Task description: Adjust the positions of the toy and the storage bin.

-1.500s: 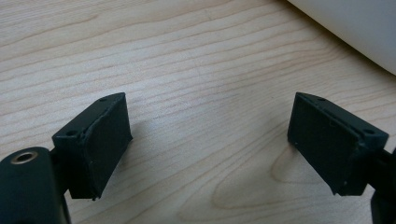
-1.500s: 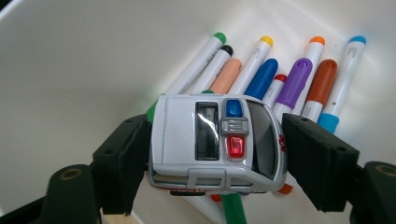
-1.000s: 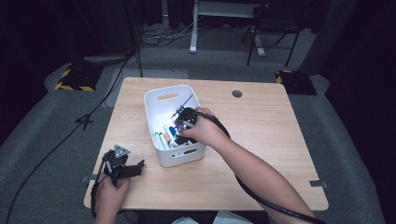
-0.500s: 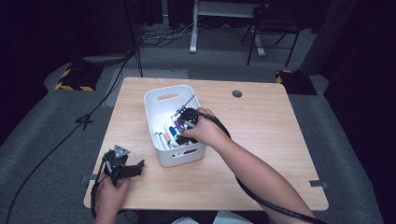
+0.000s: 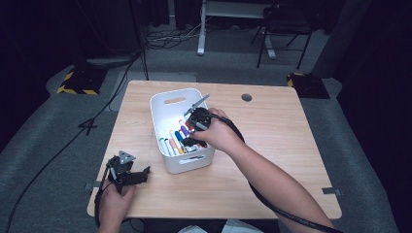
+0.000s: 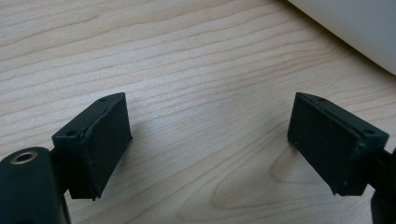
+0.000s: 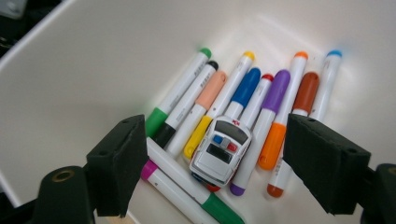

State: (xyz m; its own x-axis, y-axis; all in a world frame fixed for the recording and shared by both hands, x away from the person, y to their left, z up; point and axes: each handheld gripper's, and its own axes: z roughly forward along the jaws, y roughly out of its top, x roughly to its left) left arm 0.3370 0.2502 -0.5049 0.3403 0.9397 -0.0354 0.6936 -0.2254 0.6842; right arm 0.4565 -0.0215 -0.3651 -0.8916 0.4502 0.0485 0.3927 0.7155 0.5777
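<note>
On the wooden table (image 5: pixel 272 126) stood the white bin (image 5: pixel 163 121), near the middle and a little toward my left. My right hand (image 5: pixel 221 133) reached over its near right rim, and my right gripper (image 5: pixel 198 121) hung above the inside, pointing down at the contents. My left gripper (image 5: pixel 127 171) sat well apart from it, by the near left corner of the table, low over bare wood. In the left gripper view its jaws stood wide apart with nothing between them, and a curve of the bin's wall (image 6: pixel 355 28) showed at the upper right.

Inside the bin lay a row of markers (image 7: pixel 243 98), side by side on the floor, their caps in green, black, peach, yellow, blue, red, purple, orange, brown and light blue. Two more markers (image 7: pixel 182 186), one with a pink band and one with a green cap, lay crosswise at the near end.

On top of the markers rested the toy car (image 7: pixel 220 150), white with red and blue lights on its roof, tilted slightly. In the right gripper view it lay below and between my two jaws, nearer the left pad (image 7: pixel 122 163) than the right. My right jaws had just been opening, stood wide, and neither pad touched the car. It lay loose on the markers.
</note>
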